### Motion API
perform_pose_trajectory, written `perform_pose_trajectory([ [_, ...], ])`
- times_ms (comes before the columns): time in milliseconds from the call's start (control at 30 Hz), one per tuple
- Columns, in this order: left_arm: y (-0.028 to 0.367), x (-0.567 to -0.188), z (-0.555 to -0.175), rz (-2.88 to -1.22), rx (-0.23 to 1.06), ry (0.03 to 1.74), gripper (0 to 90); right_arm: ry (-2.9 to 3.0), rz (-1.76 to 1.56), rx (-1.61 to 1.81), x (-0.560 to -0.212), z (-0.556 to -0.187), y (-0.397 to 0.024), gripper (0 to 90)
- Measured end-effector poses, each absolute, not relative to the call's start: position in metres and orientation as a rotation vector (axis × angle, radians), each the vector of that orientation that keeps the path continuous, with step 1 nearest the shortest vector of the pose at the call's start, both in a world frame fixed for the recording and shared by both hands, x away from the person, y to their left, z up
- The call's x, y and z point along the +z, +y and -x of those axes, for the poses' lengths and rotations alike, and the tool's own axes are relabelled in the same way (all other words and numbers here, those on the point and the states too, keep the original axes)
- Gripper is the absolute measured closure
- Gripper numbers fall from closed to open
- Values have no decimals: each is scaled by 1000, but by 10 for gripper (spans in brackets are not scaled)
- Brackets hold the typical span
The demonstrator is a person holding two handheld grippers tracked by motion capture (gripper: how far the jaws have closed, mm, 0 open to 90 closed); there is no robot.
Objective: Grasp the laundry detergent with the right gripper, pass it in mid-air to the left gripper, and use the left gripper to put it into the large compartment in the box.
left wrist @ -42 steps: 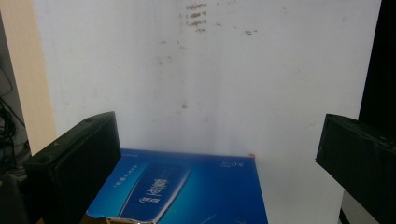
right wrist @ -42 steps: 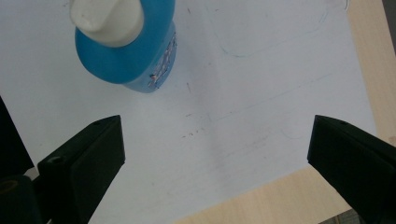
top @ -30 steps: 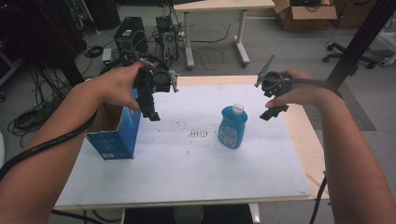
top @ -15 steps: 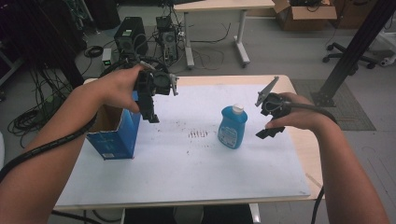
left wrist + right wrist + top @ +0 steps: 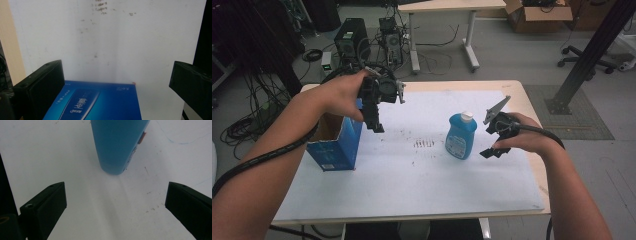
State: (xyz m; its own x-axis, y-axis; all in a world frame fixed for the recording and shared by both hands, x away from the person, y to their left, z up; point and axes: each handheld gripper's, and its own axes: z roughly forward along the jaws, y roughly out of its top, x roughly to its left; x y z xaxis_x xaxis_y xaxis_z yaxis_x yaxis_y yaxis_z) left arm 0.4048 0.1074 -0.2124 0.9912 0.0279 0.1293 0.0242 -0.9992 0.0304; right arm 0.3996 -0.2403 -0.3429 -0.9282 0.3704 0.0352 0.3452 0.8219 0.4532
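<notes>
A blue bottle (image 5: 460, 136) with a white cap stands upright right of the sheet's middle. My right gripper (image 5: 492, 131) is open just to its right, jaws spread towards it, not touching. In the right gripper view the bottle's base (image 5: 117, 142) stands ahead of the open right gripper (image 5: 115, 205). An open blue cardboard box (image 5: 335, 142) stands at the table's left. My left gripper (image 5: 374, 119) hangs open above the box's right edge, jaws pointing down. In the left gripper view the box's printed side (image 5: 95, 102) lies between the jaws of the open left gripper (image 5: 116, 85).
A white sheet (image 5: 422, 185) covers the wooden table (image 5: 532, 107), with dark smudges (image 5: 424, 144) near its middle. On the floor beyond are computer cases (image 5: 349, 42), cables, another table (image 5: 442, 7) and a black post (image 5: 589, 55) at the right.
My right gripper has moved left and down, from the table's right edge to beside the bottle. The left gripper has hardly moved.
</notes>
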Motion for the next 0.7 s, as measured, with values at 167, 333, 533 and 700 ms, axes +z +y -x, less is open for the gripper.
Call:
perform_pose_trajectory([
  [167,107,-215,-405,-3111,195,39,2,2929,-583,782,-355,-399,-238,37],
  [333,108,-216,-405,-3111,193,40,2,2906,-581,829,-360,-399,-235,36],
  [533,107,-218,-405,-3122,182,36,2,2871,-606,891,-367,-398,-232,36],
  [700,107,-217,-404,-3112,190,33,2,2828,-621,932,-373,-398,-229,37],
])
